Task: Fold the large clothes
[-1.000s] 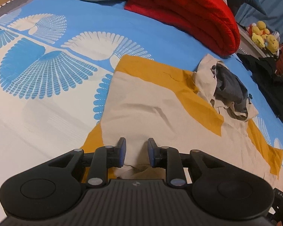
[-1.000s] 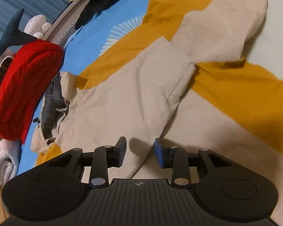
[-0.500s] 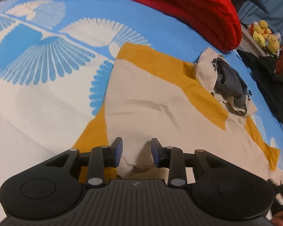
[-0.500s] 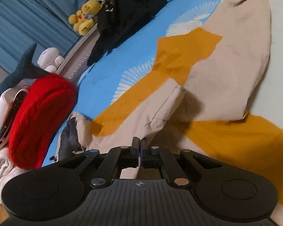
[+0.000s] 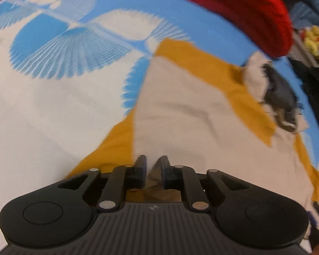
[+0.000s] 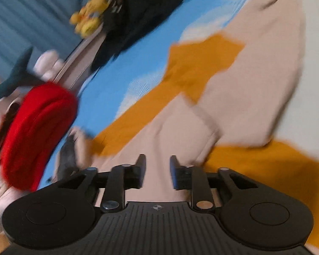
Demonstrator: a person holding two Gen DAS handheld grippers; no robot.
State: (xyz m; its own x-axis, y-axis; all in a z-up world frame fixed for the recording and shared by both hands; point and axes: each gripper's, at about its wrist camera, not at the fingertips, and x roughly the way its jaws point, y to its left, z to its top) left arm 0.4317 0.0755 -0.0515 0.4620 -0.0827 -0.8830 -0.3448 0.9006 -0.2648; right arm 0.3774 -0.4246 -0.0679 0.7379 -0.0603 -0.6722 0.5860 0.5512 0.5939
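Note:
A large beige and mustard hooded garment (image 5: pixel 191 110) lies spread on the bed, its grey-lined hood (image 5: pixel 280 93) towards the red blanket. My left gripper (image 5: pixel 153 165) is at the garment's near edge, its jaws closing, and a raised fold of beige cloth is pinched between the pads. In the right wrist view the garment (image 6: pixel 255 80) has one sleeve folded across its body. My right gripper (image 6: pixel 157 165) hovers over the beige cloth with its jaws opening and a clear gap between them; the cloth lies below, not gripped. Both views are blurred.
The bedsheet (image 5: pixel 53 106) is blue and white with fan patterns. A folded red blanket (image 5: pixel 244 10) lies past the hood. Black clothes (image 6: pixel 138 10) and yellow plush toys (image 6: pixel 89 19) sit along the bed's far edge, before a blue curtain (image 6: pixel 32 10).
The left jaws have narrowed onto a fold of the beige cloth. The right jaws, shut half a second ago, now stand apart, and that view has swung slightly.

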